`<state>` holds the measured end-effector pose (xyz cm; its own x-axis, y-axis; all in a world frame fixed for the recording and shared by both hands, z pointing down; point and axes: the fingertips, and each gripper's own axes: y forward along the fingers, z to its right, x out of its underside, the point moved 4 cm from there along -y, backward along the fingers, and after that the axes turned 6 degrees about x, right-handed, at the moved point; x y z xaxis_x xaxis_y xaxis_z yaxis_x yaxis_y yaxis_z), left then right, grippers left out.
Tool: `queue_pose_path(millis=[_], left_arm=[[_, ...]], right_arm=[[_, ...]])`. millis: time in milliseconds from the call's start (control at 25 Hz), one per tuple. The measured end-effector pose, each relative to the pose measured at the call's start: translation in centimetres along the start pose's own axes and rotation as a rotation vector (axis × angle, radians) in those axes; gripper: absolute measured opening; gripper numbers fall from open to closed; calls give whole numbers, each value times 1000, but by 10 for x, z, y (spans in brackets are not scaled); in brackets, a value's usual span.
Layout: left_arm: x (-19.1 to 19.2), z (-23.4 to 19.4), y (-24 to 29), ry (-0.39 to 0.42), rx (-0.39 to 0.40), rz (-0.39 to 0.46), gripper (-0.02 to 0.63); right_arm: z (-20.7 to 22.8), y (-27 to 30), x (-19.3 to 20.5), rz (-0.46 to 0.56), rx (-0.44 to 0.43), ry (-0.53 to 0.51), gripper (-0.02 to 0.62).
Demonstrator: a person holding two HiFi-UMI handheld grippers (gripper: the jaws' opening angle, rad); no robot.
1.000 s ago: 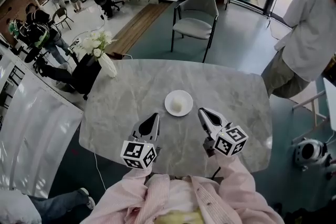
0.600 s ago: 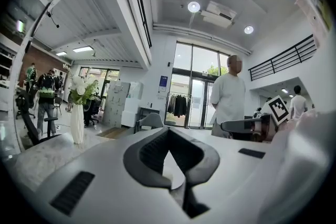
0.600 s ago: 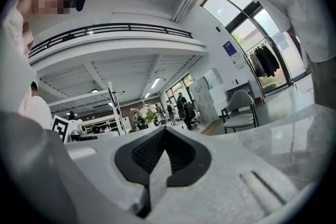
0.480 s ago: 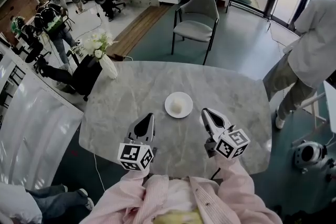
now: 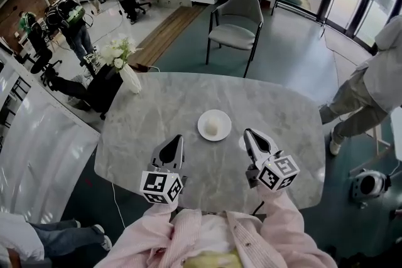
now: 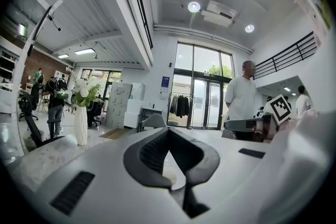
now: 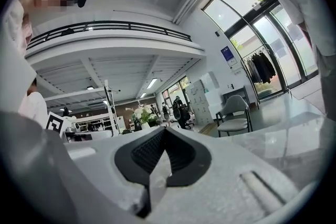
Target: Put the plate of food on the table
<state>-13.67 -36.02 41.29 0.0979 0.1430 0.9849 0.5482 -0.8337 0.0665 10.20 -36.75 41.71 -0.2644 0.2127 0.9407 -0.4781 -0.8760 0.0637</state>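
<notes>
two hand-held grippers are held level over the near half of the grey marble tabletop (image 5: 151, 103), both pointing away from the person in the pink shirt (image 5: 245, 241) who holds them. the left hand-held gripper (image 5: 178, 137) has its jaws closed, the dark pads meeting at the tip with nothing gripped. the right hand-held gripper (image 5: 249, 132) is closed the same way and is empty too. the plate (image 5: 214, 125) sits on the tabletop near its middle, just beyond the two tips and between them, touching neither. a pale round piece of food (image 5: 212, 127) lies on it. at the far left corner of the tabletop stands a white vase (image 5: 129, 78) with white flowers (image 5: 116, 50). a grey chair (image 5: 235, 19) stands on the floor beyond the far edge, well apart from the plate. a person in pale clothes (image 5: 370, 91) stands off to the right of the tabletop, and several people (image 5: 72, 19) stand in the far left of the room.
</notes>
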Motion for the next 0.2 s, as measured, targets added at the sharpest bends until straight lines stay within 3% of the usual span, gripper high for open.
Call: queue_pose_path(millis=[200], left_arm=[[2, -7, 0, -3, -12, -1, -8]], right_arm=[[1, 3, 3, -7, 14, -12, 5]])
